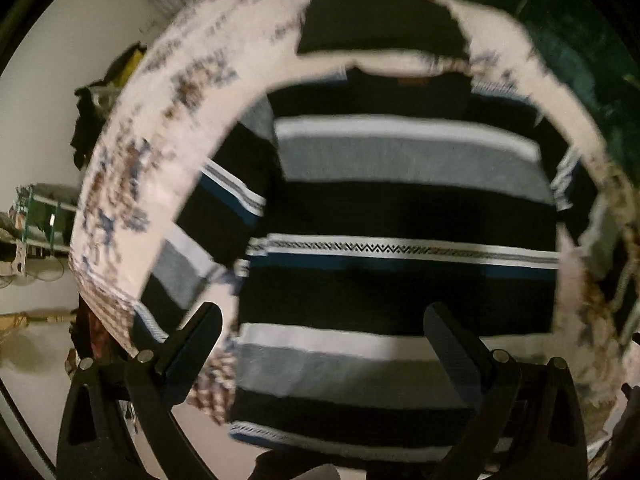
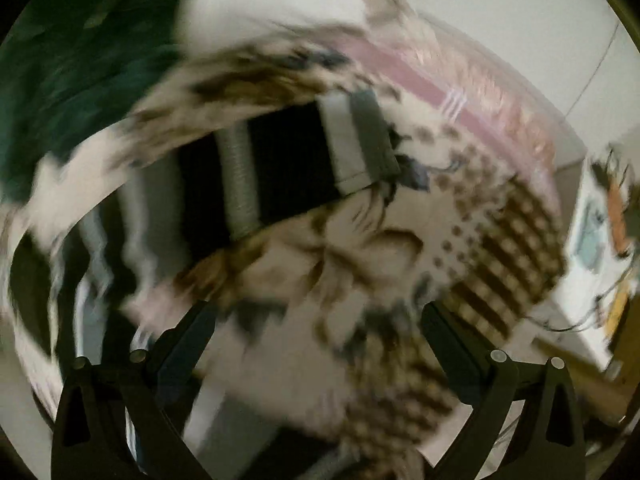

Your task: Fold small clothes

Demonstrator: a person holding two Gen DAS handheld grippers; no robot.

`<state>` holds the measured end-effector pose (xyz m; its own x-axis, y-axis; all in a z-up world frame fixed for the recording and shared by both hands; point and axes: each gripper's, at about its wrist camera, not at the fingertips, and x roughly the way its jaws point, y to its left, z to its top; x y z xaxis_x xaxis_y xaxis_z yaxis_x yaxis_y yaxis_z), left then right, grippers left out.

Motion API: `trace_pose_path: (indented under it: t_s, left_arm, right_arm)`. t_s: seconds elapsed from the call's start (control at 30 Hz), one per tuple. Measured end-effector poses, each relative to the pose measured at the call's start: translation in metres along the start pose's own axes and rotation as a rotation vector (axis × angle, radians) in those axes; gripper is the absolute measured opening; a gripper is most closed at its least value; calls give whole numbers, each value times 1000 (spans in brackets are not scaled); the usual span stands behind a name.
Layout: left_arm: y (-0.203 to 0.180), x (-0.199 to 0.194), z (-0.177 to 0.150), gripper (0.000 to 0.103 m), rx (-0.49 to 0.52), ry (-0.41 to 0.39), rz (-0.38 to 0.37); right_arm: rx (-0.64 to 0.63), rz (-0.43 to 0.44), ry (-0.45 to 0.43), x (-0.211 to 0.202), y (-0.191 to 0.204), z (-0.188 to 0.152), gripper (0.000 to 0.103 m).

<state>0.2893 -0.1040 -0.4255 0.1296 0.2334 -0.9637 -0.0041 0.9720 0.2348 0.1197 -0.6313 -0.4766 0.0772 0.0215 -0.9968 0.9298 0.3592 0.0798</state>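
A striped sweater [image 1: 400,208] in black, grey, white and blue lies flat on a white patterned bedspread [image 1: 132,184], its body filling the middle of the left wrist view and one sleeve angled out at the left. My left gripper [image 1: 324,320] hovers open over the sweater's lower hem, with nothing between its fingers. In the blurred right wrist view, the other sleeve [image 2: 304,160] stretches across the bedspread [image 2: 400,240], cuff to the right. My right gripper [image 2: 316,316] is open above the bedspread, below that sleeve and apart from it.
A dark green cloth [image 1: 568,28] lies at the far right of the bed, also seen as the green cloth [image 2: 80,60]. A black folded garment [image 1: 380,20] rests above the sweater's collar. The bed edge [image 1: 100,300] drops to a light floor at left; a pink band [image 2: 460,96] borders the bedspread.
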Motion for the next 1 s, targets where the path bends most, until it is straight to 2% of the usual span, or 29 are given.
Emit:
trace_pose_path:
  t_s: [0.1, 0.17, 0.2, 0.27, 0.3, 0.33, 0.37, 0.4, 0.47, 0.57, 0.67, 0.73, 0.83, 0.9, 1.0]
  left_arm:
    - [-15, 51, 5, 103, -18, 72, 15]
    - [-18, 75, 7, 103, -46, 105, 2]
    - [-19, 87, 7, 103, -58, 116, -2]
    - [-23, 105, 10, 103, -61, 125, -15]
    - [-25, 111, 12, 103, -58, 123, -16]
    - [-22, 117, 11, 103, -52, 119, -16]
    - [-20, 120, 12, 103, -50, 113, -18]
    - [-16, 123, 12, 103, -50, 106, -18]
    - [-1, 123, 13, 103, -66, 87, -26]
    - [33, 115, 15, 103, -120, 35, -4]
    - [76, 101, 17, 103, -200, -29, 18]
    - [111, 93, 17, 103, -258, -61, 23]
    - [161, 87, 9, 103, -337, -78, 27]
    - [195, 95, 8, 103, -395, -75, 35]
    - [230, 106, -2, 103, -483, -54, 49]
  right_arm:
    - [195, 24, 46, 68, -27, 30, 103]
    - [333, 87, 26, 96, -43, 42, 98]
    - [392, 117, -11, 105, -50, 47, 96]
    - [436, 152, -127, 110, -54, 53, 75]
    - [422, 142, -180, 112, -52, 56, 69]
    - [405, 121, -228, 111, -48, 57, 49]
    - [385, 101, -267, 110, -44, 58, 16]
    - [358, 81, -292, 109, -38, 58, 7]
    - [285, 50, -339, 102, -16, 55, 7]
    - [76, 40, -409, 74, 46, 38, 6]
    - [-191, 101, -450, 34, 133, -5, 6]
    - [-390, 159, -442, 13, 206, -53, 6]
    - [-611, 229, -400, 2, 297, -125, 6]
    - [-755, 265, -368, 7, 362, -194, 6]
    - [-940, 256, -326, 35, 444, -295, 6]
